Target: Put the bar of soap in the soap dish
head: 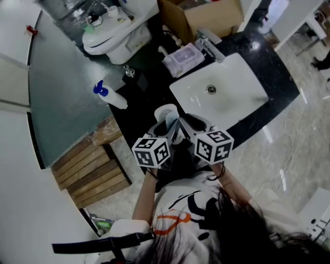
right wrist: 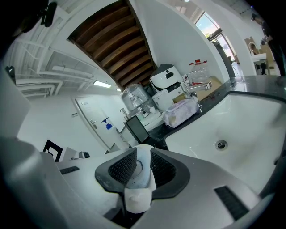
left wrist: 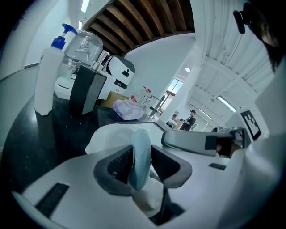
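A pale blue bar of soap [left wrist: 139, 156] stands on edge between the pads of my left gripper [left wrist: 138, 166], which is shut on it. Just beyond it lies the white soap dish [left wrist: 109, 134]. My right gripper [right wrist: 142, 169] is shut on the dish's white wall [right wrist: 144, 154]. In the head view both grippers meet over the front edge of the black counter [head: 139, 111], with the dish [head: 165, 111] just ahead of their fingers. The soap itself is hidden in that view.
A white sink basin [head: 227, 93] with a faucet [head: 209, 44] lies to the right. A pack of wipes [head: 183, 58], a blue-capped pump bottle [head: 109, 95] and a black box [left wrist: 86, 87] stand on the counter. Behind are a toilet [head: 116, 38] and a cardboard box [head: 206, 15].
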The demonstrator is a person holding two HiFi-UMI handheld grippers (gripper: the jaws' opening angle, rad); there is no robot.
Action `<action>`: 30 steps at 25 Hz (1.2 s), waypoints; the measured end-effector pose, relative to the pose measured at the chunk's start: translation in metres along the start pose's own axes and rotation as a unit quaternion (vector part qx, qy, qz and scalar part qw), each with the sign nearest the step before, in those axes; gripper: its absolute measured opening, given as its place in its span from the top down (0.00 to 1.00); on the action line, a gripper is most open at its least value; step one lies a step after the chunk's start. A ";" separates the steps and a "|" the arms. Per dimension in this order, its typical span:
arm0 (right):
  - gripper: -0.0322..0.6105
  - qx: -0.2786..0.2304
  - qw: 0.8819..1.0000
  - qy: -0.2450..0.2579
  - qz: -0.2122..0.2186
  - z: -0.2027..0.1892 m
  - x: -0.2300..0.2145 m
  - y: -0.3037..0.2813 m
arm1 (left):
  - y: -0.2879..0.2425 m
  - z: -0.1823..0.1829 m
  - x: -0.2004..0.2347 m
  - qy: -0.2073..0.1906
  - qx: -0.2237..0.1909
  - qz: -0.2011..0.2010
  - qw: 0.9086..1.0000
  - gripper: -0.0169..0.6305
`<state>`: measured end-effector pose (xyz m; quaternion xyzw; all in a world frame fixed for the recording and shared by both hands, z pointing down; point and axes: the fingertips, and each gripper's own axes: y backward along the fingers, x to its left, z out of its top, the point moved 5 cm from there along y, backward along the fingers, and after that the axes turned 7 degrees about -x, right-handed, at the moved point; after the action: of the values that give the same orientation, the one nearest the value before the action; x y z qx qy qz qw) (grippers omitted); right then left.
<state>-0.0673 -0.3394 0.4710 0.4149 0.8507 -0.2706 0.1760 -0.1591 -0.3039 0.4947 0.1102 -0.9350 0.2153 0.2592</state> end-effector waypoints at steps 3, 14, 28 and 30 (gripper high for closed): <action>0.79 -0.002 1.000 -0.001 -0.004 0.002 -0.001 0.000 | 0.001 0.002 0.001 0.014 0.001 0.000 1.000 0.79; 0.79 0.001 1.000 -0.001 -0.004 -0.001 0.002 -0.002 | 0.015 0.015 0.010 -0.022 0.002 0.039 0.999 0.78; 0.79 -0.003 1.000 0.005 0.001 -0.004 0.010 0.000 | 0.031 0.029 0.014 -0.023 -0.022 0.048 0.998 0.76; 0.79 -0.003 1.000 0.006 0.000 -0.004 0.012 0.001 | 0.032 0.029 0.014 -0.021 -0.023 0.046 0.998 0.75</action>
<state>-0.0735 -0.3292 0.4677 0.4162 0.8524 -0.2653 0.1725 -0.1938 -0.2901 0.4683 0.0660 -0.9490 0.2028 0.2322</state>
